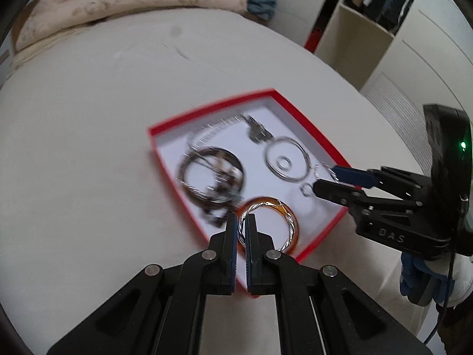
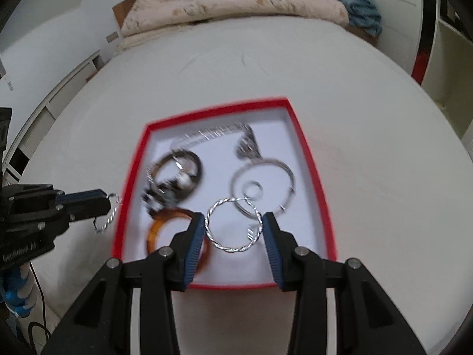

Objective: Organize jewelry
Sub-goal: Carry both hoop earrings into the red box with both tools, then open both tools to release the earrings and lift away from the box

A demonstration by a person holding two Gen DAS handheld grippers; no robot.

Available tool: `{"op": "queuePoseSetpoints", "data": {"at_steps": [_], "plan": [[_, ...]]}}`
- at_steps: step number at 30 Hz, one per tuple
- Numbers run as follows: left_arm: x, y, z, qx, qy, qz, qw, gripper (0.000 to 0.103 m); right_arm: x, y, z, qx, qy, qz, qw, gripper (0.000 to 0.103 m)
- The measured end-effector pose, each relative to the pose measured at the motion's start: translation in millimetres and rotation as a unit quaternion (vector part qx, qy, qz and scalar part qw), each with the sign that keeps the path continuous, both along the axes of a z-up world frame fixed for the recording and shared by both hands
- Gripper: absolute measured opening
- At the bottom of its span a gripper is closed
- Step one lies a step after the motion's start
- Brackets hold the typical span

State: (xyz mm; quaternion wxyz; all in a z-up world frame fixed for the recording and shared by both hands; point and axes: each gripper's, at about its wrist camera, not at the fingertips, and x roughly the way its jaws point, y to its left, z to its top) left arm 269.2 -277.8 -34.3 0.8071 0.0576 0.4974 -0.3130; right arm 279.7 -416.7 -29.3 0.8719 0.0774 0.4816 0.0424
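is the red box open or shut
Open. The red box has no lid on it; its white floor shows, with an amber bangle and plain silver hoops lying inside.

Left gripper (image 1: 243,222) pinched tight on twisted hoop (image 1: 266,227); right gripper (image 2: 233,230) part-spread, gripping second twisted hoop (image 2: 233,225); both angled downward over red box (image 2: 313,159).

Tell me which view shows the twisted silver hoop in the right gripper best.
The right wrist view: the twisted silver hoop faces the camera whole, spanning the right gripper from pad to pad. In the left wrist view that gripper comes in from the right and only a sliver of the hoop shows, blurred.
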Motion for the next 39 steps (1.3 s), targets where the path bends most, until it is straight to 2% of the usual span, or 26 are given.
{"op": "queuePoseSetpoints", "data": {"at_steps": [5,12,19,23,27,29,31,34,37,39], "plan": [[0,-22,-22,0.027,0.013,-0.017,0.9994,0.004,0,-8,-22,0.003,0.021,0.003,1.0,0.038],[1,-45,-40,0.055,0.022,-0.023,0.998,0.005,9,-11,-34,-0.001,0.024,0.008,1.0,0.038],[3,-43,-52,0.077,0.028,-0.011,0.9966,0.004,11,-6,-38,-0.013,0.03,0.016,0.999,0.039],[4,-39,-50,0.07,0.029,-0.005,0.9971,0.006,9,-6,-36,-0.009,0.032,0.014,0.999,0.039],[2,-34,-39,0.062,0.022,0.003,0.9978,0.02,8,-6,-31,-0.006,0.035,0.012,0.999,0.039],[-3,-28,-29,0.062,0.01,0.011,0.9979,0.033,6,-5,-28,-0.005,0.035,0.012,0.999,0.04],[-7,-23,-20,0.057,0.003,0.02,0.9982,0.04,3,-2,-24,-0.005,0.036,0.013,0.999,0.04],[-14,-14,-4,0.057,-0.014,0.032,0.9978,0.043,-2,0,-17,-0.005,0.034,0.007,0.999,0.04],[-26,-3,10,0.06,-0.031,0.043,0.9968,0.051,-13,6,-3,-0.003,0.022,0.004,1.0,0.04],[-35,6,21,0.063,-0.047,0.05,0.9957,0.053,-23,11,8,-0.001,0.013,0.001,1.0,0.04]]}}
